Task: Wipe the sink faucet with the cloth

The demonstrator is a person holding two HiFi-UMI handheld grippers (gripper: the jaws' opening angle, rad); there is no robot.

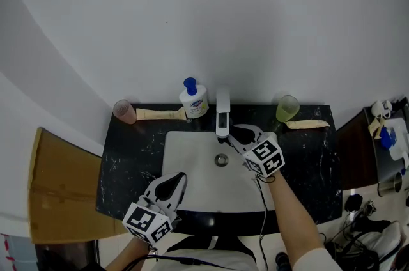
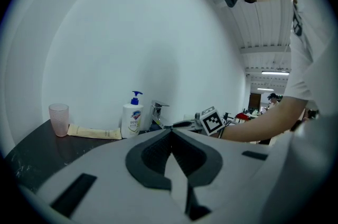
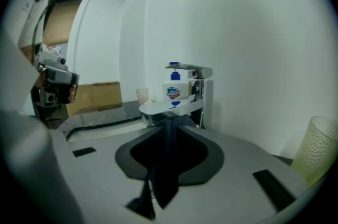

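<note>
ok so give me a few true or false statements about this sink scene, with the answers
1. The right gripper grips a dark cloth right at the faucet spout. True.
2. The left gripper holds the soap bottle. False: its jaws are together on nothing, and the soap bottle stands on the counter behind the sink.
3. The pink cup stands at the counter's rear left corner in the head view. True.
4. The green cup lies tipped over in the sink. False: the green cup stands upright on the counter, to the right of the faucet.
</note>
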